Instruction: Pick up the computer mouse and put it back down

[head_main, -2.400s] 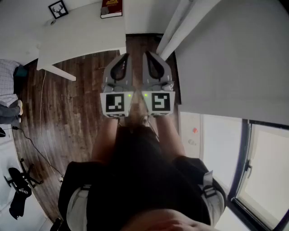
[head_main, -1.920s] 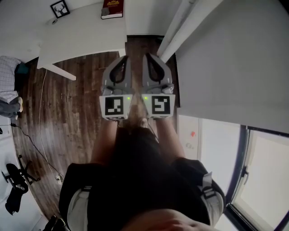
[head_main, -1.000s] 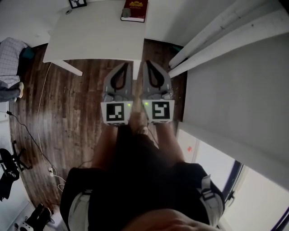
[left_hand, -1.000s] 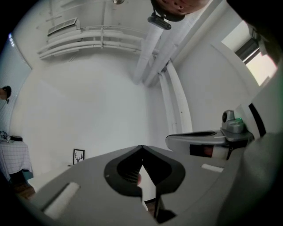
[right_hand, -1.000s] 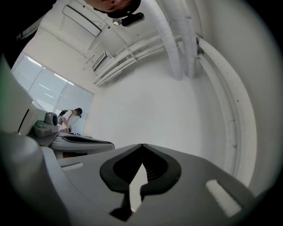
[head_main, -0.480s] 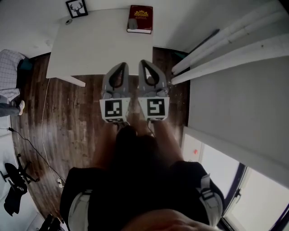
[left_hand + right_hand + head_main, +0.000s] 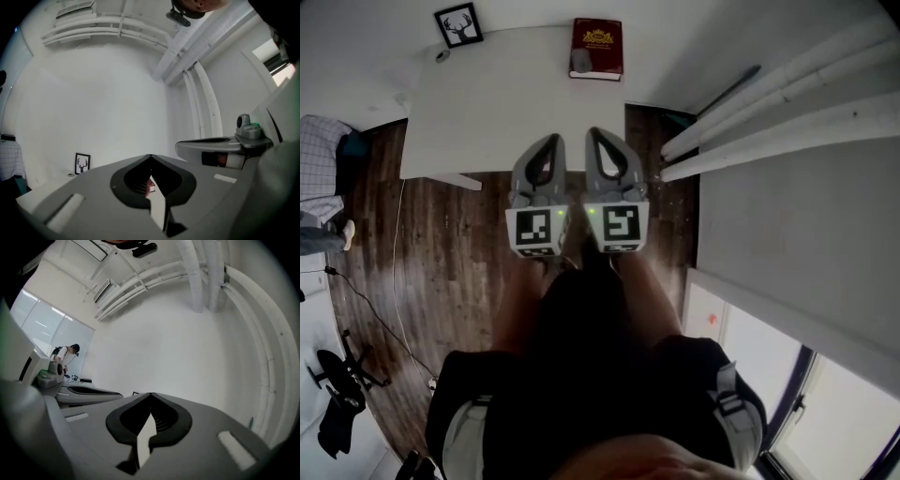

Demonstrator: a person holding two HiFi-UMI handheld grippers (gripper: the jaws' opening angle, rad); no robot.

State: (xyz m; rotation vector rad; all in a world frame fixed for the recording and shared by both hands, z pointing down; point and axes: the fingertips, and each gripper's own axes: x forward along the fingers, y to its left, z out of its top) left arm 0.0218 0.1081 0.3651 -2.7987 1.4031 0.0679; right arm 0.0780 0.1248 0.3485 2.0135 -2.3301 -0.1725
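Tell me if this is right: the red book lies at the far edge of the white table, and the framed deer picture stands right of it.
One part is wrong. In the head view the framed deer picture stands left of the red book, not right. The book does lie at the far edge of the white table.

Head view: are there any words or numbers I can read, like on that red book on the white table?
No text can be read anywhere.
Red book: a gold design on the cover, any lettering too small to read.
Framed picture: a deer head drawing, no words.
Cubes: black-and-white square patterns, no letters.
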